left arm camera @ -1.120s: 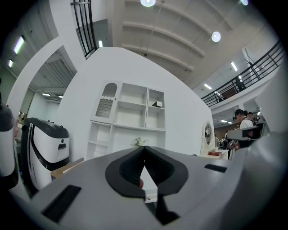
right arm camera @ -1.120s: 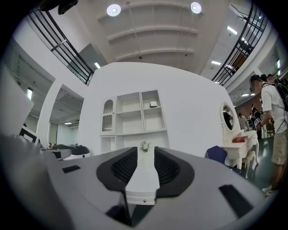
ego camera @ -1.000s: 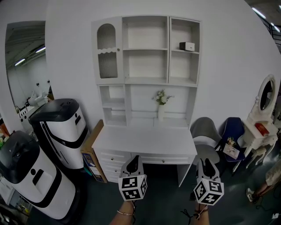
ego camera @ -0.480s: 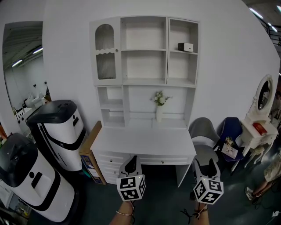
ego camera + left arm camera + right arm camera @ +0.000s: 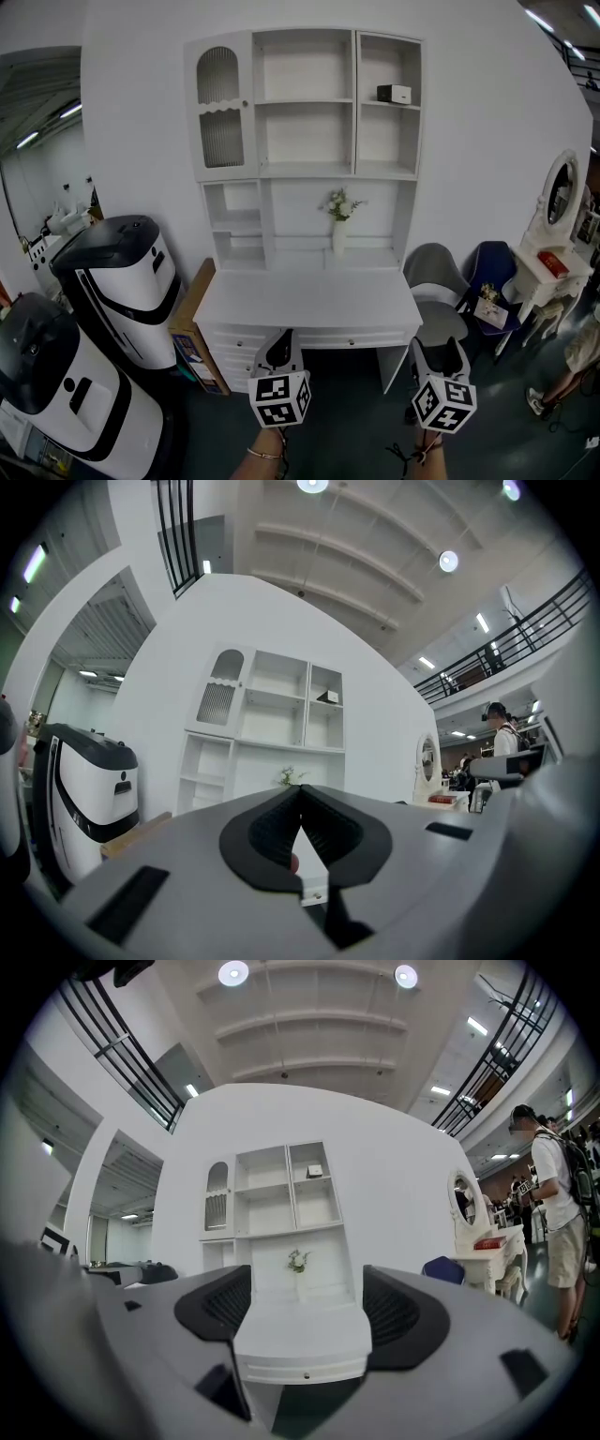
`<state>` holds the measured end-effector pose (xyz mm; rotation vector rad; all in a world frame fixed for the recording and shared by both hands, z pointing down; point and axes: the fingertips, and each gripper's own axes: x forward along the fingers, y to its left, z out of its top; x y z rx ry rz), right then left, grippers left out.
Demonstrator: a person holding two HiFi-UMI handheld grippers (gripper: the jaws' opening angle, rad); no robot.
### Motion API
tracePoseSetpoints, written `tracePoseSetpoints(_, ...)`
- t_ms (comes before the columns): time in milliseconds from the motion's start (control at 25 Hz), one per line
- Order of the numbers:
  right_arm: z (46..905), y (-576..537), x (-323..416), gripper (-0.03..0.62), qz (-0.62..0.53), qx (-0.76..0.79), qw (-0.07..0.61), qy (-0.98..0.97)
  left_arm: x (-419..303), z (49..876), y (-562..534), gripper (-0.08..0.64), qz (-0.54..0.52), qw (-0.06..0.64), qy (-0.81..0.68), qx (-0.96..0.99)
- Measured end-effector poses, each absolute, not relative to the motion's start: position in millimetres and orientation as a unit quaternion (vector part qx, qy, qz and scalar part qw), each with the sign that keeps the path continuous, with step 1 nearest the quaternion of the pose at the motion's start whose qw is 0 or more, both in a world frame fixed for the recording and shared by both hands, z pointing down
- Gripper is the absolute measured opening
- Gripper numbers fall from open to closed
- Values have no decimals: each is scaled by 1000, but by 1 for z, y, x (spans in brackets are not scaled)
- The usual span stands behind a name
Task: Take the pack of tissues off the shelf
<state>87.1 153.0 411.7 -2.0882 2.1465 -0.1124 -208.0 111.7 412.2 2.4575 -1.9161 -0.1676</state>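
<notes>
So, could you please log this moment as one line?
pack of tissues: on upper-right shelf, untouched | left gripper: shut | right gripper: jaws just opening, empty

No word, number or sign can be read anywhere. The marker cubes (image 5: 279,400) on the left gripper (image 5: 281,349) and right gripper (image 5: 441,354) carry only black-and-white square patterns. Far ahead of both, any print on the pack of tissues (image 5: 394,93) is too small to read, as is the blue label on the cardboard box (image 5: 192,302) left of the left gripper.

The right claw (image 5: 442,350) has just opened (nothing between).
</notes>
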Motion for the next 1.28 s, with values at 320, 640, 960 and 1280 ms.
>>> tracePoseSetpoints(320, 421, 142, 93, 365, -47, -706, 70, 703, -203, 422, 92, 17, -49, 21, -602, 797)
tracePoseSetpoints(640, 423, 89, 110, 365, -51, -705, 78, 703, -185, 429, 36, 17, -46, 29, -601, 797)
tracePoseSetpoints(960, 417, 8, 139, 365, -54, -697, 85, 710, -159, 419, -40, 17, -48, 20, -610, 790)
tracePoseSetpoints(1280, 405, -68, 172, 365, -49, -688, 89, 719, -123, 412, -113, 17, -50, 18, -613, 788)
